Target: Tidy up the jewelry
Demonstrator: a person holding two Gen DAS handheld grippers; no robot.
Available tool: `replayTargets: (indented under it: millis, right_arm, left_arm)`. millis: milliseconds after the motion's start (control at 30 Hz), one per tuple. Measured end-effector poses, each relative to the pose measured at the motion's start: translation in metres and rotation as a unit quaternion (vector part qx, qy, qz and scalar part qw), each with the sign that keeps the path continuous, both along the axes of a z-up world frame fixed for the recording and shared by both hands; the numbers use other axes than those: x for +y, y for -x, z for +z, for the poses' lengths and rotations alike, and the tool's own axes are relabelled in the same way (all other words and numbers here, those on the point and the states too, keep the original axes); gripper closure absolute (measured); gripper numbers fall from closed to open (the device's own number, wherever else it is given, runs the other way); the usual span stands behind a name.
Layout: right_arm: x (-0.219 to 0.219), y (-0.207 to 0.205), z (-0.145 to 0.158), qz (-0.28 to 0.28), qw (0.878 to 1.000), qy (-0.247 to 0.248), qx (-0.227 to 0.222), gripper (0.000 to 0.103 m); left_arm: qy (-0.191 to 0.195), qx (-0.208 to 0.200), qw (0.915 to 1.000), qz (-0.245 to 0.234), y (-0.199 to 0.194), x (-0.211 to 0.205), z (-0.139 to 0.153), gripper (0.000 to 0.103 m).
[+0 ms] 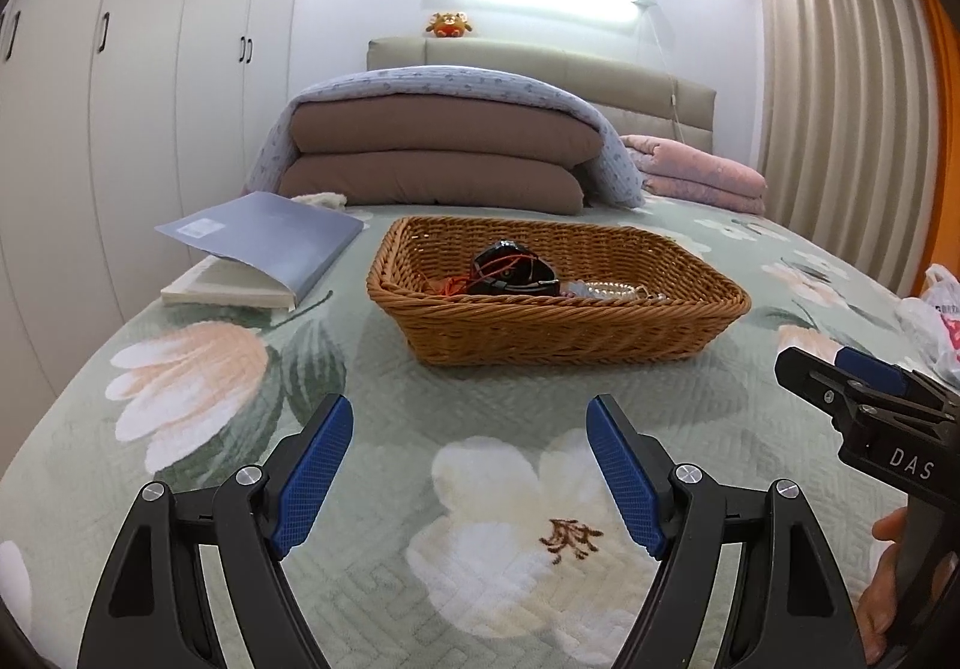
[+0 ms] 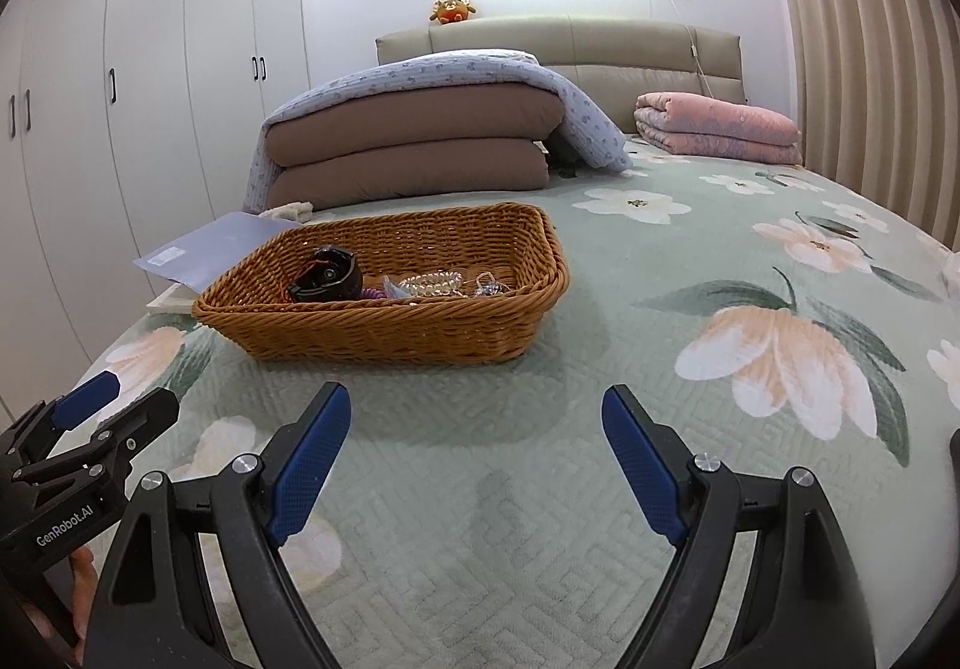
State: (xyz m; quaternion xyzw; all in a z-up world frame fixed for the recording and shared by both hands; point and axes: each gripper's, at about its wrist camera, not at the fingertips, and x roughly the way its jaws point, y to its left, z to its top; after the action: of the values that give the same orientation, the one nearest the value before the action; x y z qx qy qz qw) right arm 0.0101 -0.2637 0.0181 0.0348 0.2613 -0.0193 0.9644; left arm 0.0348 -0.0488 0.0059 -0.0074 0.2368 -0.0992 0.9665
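A brown wicker basket (image 1: 558, 333) (image 2: 384, 336) stands on the flowered bedspread. In it lie a black watch (image 1: 510, 270) (image 2: 327, 276) with a red cord, a clear bead bracelet (image 1: 612, 290) (image 2: 429, 282) and other small jewelry (image 2: 492, 285). My left gripper (image 1: 471, 417) is open and empty, above the bedspread in front of the basket. My right gripper (image 2: 477, 405) is open and empty, in front of the basket and to its right. Each gripper shows at the edge of the other's view: the right one (image 1: 840, 375), the left one (image 2: 114, 399).
A grey-blue book (image 1: 264, 231) (image 2: 210, 243) lies tilted on another book left of the basket. Folded brown quilts under a blue cover (image 1: 444, 147) (image 2: 414, 135) and a pink blanket (image 1: 702, 174) (image 2: 717, 126) lie by the headboard. A plastic bag (image 1: 930, 315) lies at the right.
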Motion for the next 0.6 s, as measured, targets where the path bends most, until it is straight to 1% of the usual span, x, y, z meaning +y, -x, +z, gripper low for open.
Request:
replayTargets:
  millis: [600]
  right_arm:
    - [0.0029,-0.002,-0.0021,0.001,1.0,0.003,0.006,0.015]
  left_arm:
    - [-0.003,0.008,1.0,0.002,-0.001,-0.0018,-0.0012,0.022]
